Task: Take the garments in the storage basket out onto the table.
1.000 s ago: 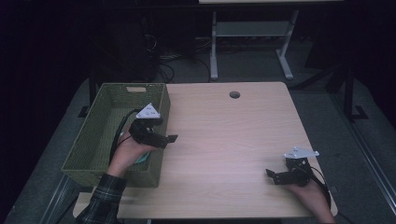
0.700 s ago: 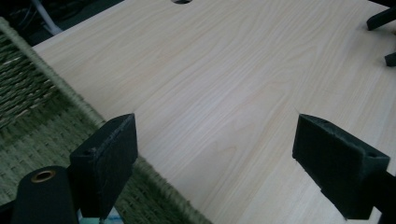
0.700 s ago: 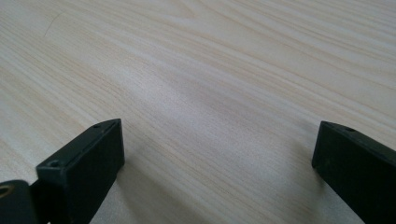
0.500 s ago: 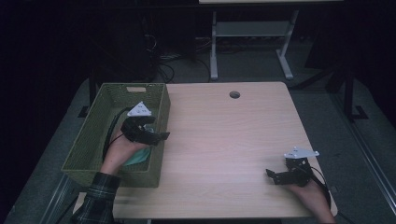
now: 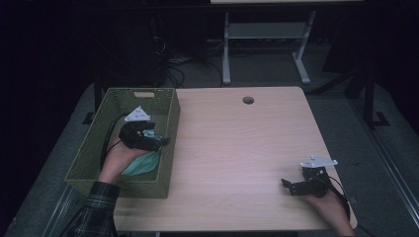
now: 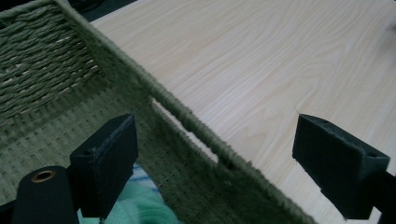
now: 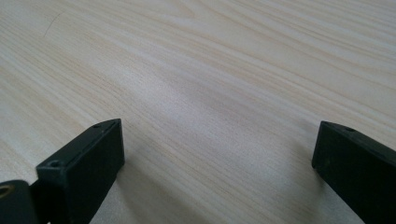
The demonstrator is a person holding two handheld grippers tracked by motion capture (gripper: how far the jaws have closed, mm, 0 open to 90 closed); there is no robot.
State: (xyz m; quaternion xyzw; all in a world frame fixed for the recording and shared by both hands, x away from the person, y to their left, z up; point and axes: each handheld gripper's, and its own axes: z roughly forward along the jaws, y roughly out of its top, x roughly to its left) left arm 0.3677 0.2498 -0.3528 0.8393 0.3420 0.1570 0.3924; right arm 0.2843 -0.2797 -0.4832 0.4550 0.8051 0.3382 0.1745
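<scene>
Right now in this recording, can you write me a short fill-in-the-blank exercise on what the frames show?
1. The mint-green cloth lies inside the green woven ____.
2. The left gripper straddles the basket's rim with its jaws ____.
3. The right gripper hovers over the pale wooden ____, jaws open.

Missing words: basket; open; table
</scene>
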